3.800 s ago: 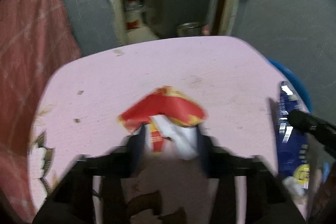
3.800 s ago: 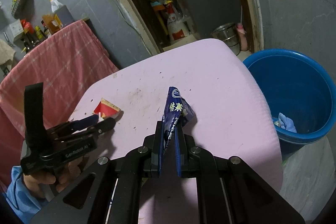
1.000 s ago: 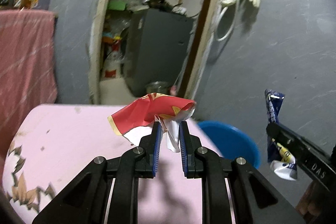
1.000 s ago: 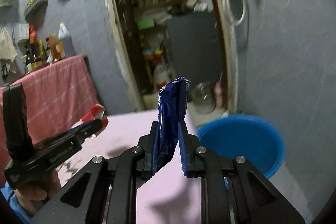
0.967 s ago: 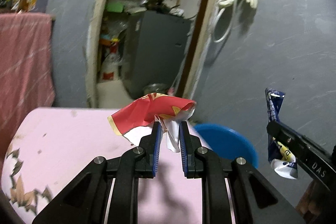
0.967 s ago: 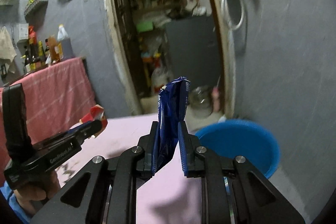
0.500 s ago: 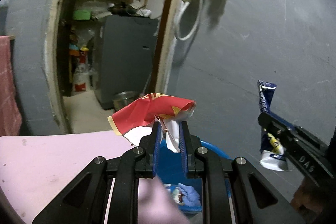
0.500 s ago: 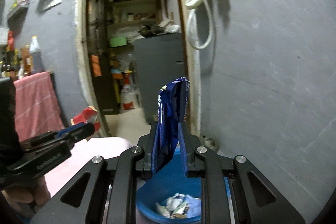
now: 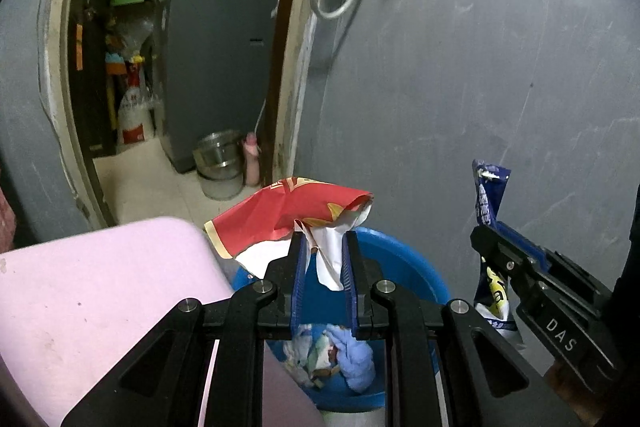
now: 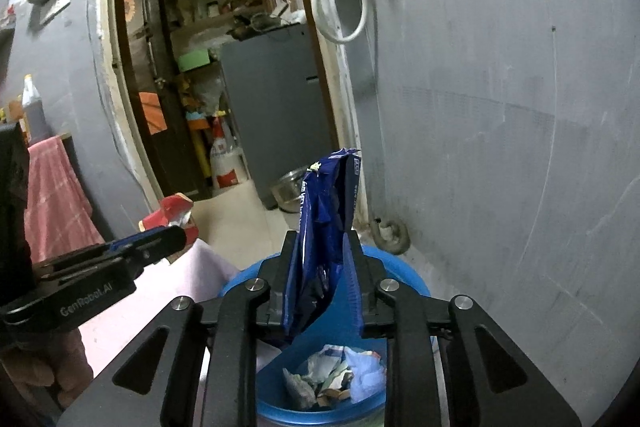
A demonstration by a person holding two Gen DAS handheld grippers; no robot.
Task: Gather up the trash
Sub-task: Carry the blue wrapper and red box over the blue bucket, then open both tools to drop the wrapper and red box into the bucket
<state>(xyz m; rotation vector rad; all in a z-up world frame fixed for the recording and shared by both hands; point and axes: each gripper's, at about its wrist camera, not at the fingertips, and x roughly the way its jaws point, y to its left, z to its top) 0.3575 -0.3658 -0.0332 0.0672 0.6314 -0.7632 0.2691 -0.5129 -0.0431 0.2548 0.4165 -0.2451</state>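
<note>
My left gripper [image 9: 322,259] pinches the crumpled red-and-white foil wrapper [image 9: 288,217] and my right gripper [image 10: 320,275] clamps the dark blue snack packet [image 10: 324,223], both above the round blue plastic bucket [image 10: 404,273] at six o'clock.

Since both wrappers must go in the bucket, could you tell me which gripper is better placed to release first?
Right gripper: its blue wrapper hangs directly over the blue bucket, whereas the left gripper sits nearer the rim.

Blue bucket [image 10: 404,279] mouth unobstructed; pink table [image 9: 100,291] beside.
</note>
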